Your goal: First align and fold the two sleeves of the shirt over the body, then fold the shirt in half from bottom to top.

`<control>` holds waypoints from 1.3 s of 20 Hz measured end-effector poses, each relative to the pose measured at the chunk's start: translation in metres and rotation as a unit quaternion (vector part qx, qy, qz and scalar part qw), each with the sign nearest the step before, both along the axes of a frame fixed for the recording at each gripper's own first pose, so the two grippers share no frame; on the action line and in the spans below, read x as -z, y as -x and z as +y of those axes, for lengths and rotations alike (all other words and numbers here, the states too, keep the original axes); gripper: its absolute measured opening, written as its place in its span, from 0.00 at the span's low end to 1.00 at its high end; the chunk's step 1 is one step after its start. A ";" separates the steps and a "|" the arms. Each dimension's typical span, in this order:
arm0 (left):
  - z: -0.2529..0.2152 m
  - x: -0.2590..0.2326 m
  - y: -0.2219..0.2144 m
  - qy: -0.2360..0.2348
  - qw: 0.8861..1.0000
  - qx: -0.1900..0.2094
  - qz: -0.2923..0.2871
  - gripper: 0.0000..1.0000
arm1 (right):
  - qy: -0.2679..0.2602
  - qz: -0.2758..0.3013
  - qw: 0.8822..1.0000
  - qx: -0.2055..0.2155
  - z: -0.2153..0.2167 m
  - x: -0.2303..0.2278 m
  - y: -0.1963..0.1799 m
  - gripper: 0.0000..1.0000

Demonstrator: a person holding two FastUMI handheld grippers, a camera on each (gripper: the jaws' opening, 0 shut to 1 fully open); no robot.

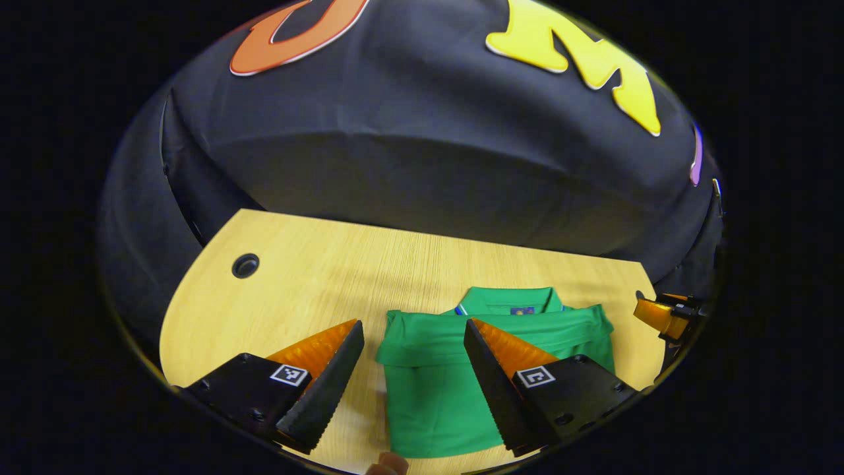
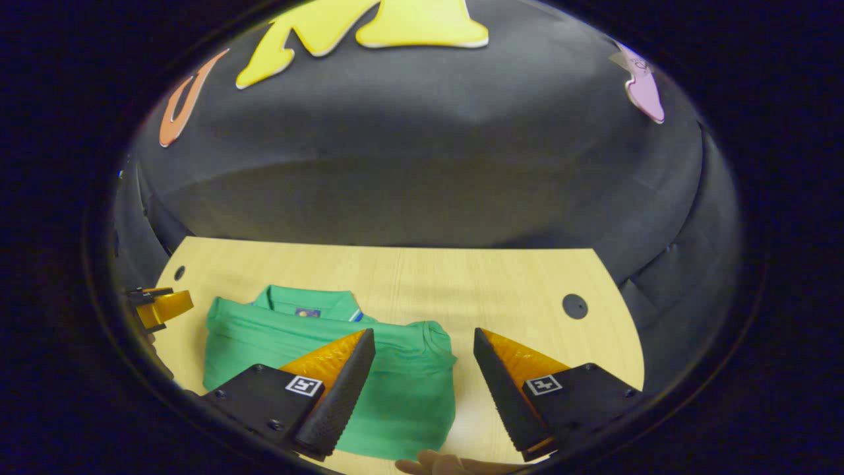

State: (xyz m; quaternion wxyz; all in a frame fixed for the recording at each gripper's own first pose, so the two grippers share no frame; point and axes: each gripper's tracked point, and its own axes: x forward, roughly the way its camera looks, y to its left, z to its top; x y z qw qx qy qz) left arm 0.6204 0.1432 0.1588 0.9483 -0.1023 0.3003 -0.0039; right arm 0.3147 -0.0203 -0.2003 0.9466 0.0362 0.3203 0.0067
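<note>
The green polo shirt is lying folded on the light wood-grain tabletop, collar toward the black cloth wall. The left gripper is hovering wide open and empty, the shirt spreading between its 2 fingers. The right gripper is gaping equally, holding nothing, the shirt sitting beneath its left finger. A round cable hole is showing beyond its right finger.

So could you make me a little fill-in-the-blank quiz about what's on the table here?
1. The shirt lying on the table is ____ in colour.
2. The shirt rests on a table made of light ____.
3. The left gripper has its fingers ____, holding nothing.
4. The shirt's collar points toward the booth's ____.

Missing words: green; wood; open; wall
</note>
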 end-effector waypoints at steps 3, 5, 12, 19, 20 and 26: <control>0.008 -0.052 0.035 -0.015 0.999 -0.005 -0.040 0.99 | -0.006 -0.048 0.999 0.013 -0.009 -0.065 0.039 0.94; 0.018 -0.097 0.064 -0.027 0.997 -0.012 -0.078 0.99 | -0.003 -0.085 0.996 0.023 -0.016 -0.108 0.072 0.93; 0.016 -0.211 0.166 -0.058 0.979 -0.007 -0.197 0.98 | 0.000 -0.193 0.981 0.025 -0.027 -0.212 0.190 0.95; 0.001 -0.271 0.264 -0.060 0.966 -0.007 -0.250 0.98 | 0.006 -0.250 0.967 0.043 -0.057 -0.260 0.297 0.93; 0.000 -0.274 0.277 -0.060 0.965 -0.009 -0.255 0.98 | 0.006 -0.257 0.965 0.050 -0.062 -0.267 0.305 0.95; -0.019 -0.285 0.323 -0.076 0.952 -0.002 -0.295 0.98 | 0.011 -0.302 0.951 0.072 -0.057 -0.279 0.355 0.94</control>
